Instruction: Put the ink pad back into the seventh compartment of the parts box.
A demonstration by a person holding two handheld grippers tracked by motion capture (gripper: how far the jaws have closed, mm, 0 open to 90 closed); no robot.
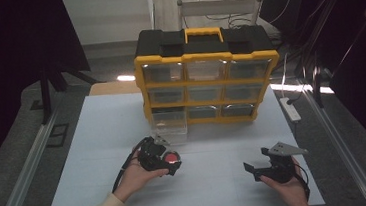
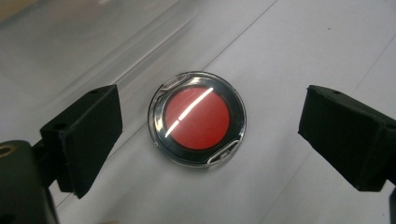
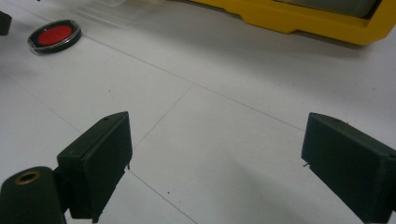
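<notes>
Hovering wide-jawed over a round red-lidded case (image 2: 197, 118) lying on the white tabletop (image 1: 218, 180), untouched; resting apart, right gripper (image 1: 263, 168) jaws gaping, empty.

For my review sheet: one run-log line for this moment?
left gripper: open over round red case | right gripper: open, idle | drawer: pulled out

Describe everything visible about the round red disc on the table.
The round red disc is a flat red circle under a clear glossy cover with a dark ring and two small tabs on its rim. It lies flat on the white table, just in front of the pulled-out clear drawer, between the left gripper's open jaws, touched by neither.
</notes>
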